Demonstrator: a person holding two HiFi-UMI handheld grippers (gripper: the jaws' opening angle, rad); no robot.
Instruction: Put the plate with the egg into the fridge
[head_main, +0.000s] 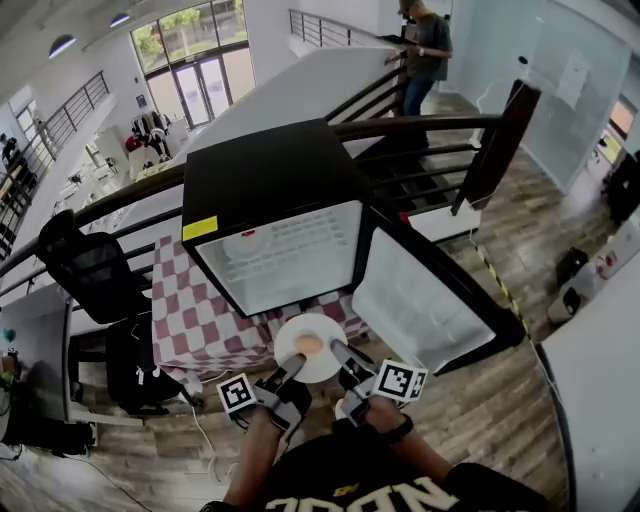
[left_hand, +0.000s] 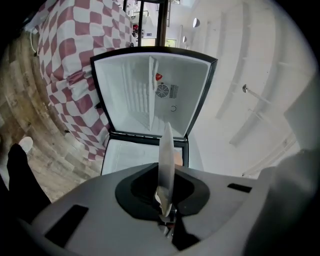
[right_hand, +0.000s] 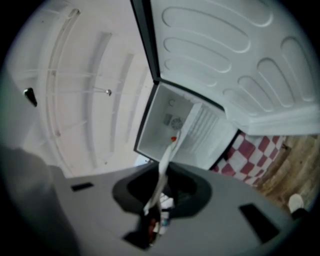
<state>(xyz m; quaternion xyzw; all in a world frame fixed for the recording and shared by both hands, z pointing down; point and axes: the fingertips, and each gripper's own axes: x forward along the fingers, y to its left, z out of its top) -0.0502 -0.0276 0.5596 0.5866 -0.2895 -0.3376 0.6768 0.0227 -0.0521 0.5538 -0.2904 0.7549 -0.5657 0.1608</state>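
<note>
A white plate (head_main: 326, 328) with a brownish egg (head_main: 309, 345) on it hangs just in front of the open black fridge (head_main: 270, 175), below its lit white inside (head_main: 290, 255). My left gripper (head_main: 294, 367) is shut on the plate's near-left rim and my right gripper (head_main: 342, 354) on its near-right rim. In the left gripper view the plate (left_hand: 166, 155) shows edge-on, clamped between the jaws of the left gripper (left_hand: 167, 212). The right gripper view shows the same for the right gripper (right_hand: 156, 205) and the plate's edge (right_hand: 164, 167). The fridge door (head_main: 420, 300) stands swung out to the right.
The fridge sits on a table with a red-and-white checked cloth (head_main: 195, 320). A pale round thing (head_main: 247, 240) lies on the upper wire shelf inside. A black office chair (head_main: 88, 265) stands at the left. A dark railing (head_main: 420, 125) runs behind, where a person (head_main: 425, 50) stands.
</note>
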